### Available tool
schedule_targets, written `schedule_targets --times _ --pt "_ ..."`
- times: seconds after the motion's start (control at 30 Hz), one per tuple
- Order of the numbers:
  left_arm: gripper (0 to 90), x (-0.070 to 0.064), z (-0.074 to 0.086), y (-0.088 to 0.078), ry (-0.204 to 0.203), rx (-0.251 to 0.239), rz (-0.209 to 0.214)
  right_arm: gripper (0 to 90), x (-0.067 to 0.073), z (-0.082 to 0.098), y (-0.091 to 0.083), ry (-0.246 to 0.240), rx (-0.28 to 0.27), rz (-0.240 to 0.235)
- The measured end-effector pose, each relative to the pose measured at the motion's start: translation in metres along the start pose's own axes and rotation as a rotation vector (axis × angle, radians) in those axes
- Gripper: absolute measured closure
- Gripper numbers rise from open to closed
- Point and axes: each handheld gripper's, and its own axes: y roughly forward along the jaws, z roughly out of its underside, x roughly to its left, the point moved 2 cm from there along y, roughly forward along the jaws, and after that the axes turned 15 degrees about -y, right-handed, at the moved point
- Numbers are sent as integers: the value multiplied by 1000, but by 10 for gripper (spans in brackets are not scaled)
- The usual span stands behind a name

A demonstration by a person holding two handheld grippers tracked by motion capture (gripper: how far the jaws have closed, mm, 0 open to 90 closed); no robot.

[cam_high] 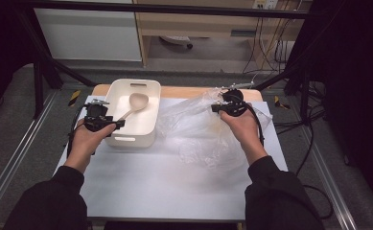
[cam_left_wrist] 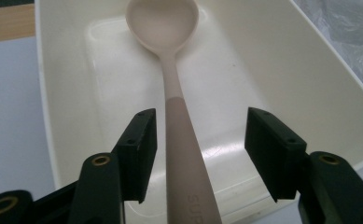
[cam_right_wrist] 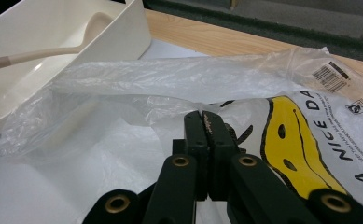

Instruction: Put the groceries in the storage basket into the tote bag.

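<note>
- Straddling the spoon point(cam_left_wrist: 181, 140) handle, the left gripper point(cam_high: 99, 118) has its jaws parted, neither pad touching; the handle runs straight ahead between them, bowl at the far end inside the white bin point(cam_left_wrist: 310, 88).
- Right gripper point(cam_right_wrist: 210, 135) — jaws pressed together, apparently pinching the plastic bag point(cam_right_wrist: 170, 79); the pinch point is hidden.

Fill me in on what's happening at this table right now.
A person works with a tool in each hand. The left tool has its jaws on either side of the spoon handle, not yet pressing it; the spoon lies in the white tub. The right tool is shut on a fold of the clear plastic bag, which lies crumpled on the table beside the tub.
</note>
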Motion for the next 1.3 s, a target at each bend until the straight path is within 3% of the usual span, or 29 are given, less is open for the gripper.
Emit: schedule_targets --times 0.13,0.4,1.13,1.3 --pt "497 -1 1 3 23 16 -19 900 -1 2 0 2 -2 -2" --pt "556 2 2 8 21 37 -30 900 -2 4 0 6 -1 -6" --pt "666 10 2 15 -28 82 -29 900 -3 7 0 12 -1 -7" --pt "687 9 2 15 -20 77 -58 900 -4 7 -1 13 -1 -6"
